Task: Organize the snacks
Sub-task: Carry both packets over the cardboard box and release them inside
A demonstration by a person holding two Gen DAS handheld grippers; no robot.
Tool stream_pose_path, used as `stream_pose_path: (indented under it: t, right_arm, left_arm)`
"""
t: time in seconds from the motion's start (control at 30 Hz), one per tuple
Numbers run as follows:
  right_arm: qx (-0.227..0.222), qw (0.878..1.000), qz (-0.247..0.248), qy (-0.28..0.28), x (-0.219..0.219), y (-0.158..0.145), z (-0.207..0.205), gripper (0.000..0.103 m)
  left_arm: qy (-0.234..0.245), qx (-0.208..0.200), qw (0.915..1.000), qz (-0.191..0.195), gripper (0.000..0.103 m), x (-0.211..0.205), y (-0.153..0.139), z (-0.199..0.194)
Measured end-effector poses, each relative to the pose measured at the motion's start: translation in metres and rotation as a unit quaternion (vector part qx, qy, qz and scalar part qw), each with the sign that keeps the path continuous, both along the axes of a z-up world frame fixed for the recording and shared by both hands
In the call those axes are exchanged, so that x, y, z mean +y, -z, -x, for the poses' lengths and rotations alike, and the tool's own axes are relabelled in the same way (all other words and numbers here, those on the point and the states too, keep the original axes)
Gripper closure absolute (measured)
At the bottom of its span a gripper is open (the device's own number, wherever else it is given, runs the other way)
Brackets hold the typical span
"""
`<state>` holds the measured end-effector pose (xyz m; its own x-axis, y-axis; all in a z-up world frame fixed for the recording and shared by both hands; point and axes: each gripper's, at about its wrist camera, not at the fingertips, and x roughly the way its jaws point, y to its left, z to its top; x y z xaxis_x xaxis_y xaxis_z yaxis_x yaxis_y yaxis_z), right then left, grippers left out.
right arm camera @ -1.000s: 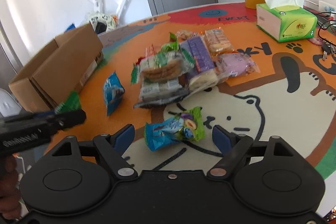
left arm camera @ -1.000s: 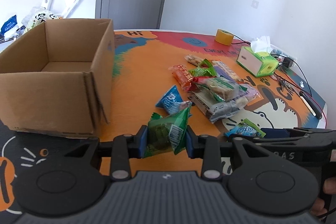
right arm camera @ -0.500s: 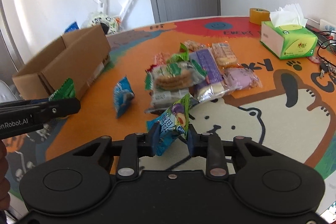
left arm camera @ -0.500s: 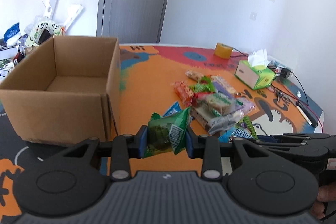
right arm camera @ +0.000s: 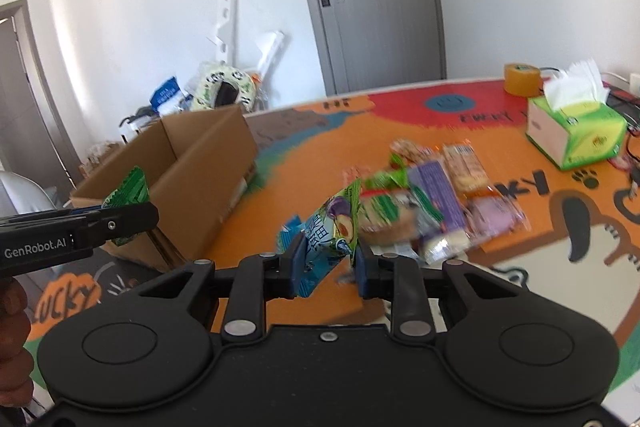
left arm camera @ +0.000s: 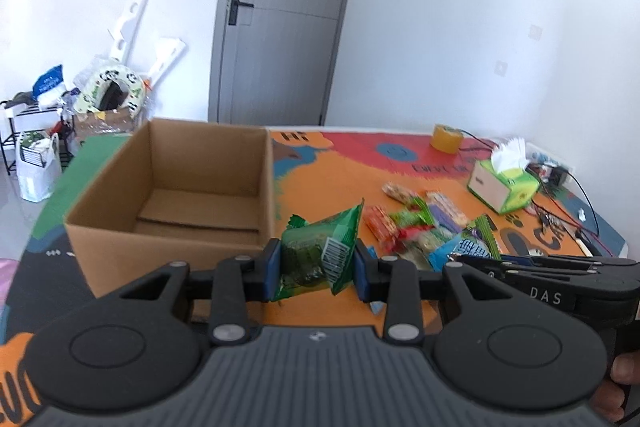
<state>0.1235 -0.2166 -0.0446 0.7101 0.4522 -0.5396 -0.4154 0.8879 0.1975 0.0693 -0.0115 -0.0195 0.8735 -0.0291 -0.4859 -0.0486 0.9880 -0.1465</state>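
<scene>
The left claw (left arm camera: 316, 273) is clamped on a green snack packet (left arm camera: 320, 255), held just in front of the open cardboard box (left arm camera: 176, 195) near the table's left edge. The right claw (right arm camera: 329, 269) has just been closing and now grips a blue-and-green packet (right arm camera: 330, 231), lifted clear of the colourful table (right arm camera: 304, 167). Beyond it, a blurred pile of snacks (right arm camera: 436, 195), perhaps biscuits and bars, lies mid-table, well apart from the green tissue box (right arm camera: 576, 131) toward the far right corner.

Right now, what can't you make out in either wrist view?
- Snack pile: motion-blurred in right wrist view, so labels are unreadable.
- Green packet: lower end hidden by the left tongs.
- Cardboard box: near floor corner hidden by its front wall.
- Blue packet: bottom hidden behind the right tongs.
</scene>
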Motion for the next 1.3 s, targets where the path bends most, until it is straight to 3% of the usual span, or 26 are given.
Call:
stream_pose_path:
  t: [0.33, 0.87, 1.17, 1.3]
  right_arm:
    - [-0.018, 0.999, -0.031, -0.02, 0.017, -0.021, -0.008, 0.078]
    - [-0.026, 0.994, -0.082, -0.07, 0.064, -0.041, -0.033, 0.078]
    - [-0.009, 0.991, -0.089, -0.104, 0.115, -0.038, -0.042, 0.078]
    - [0.0, 0.989, -0.092, -0.117, 0.128, -0.033, -0.042, 0.078]
  left_arm:
    - [-0.026, -0.021, 0.9994, -0.011, 0.068, 0.02, -0.017, 0.0]
    - [-0.082, -0.017, 0.9963, -0.019, 0.068, 0.066, -0.021, -0.019]
    - [-0.113, -0.001, 0.9936, 0.008, 0.067, 0.105, -0.007, -0.033]
    - [-0.138, 0.012, 0.9902, 0.016, 0.059, 0.116, -0.007, -0.034]
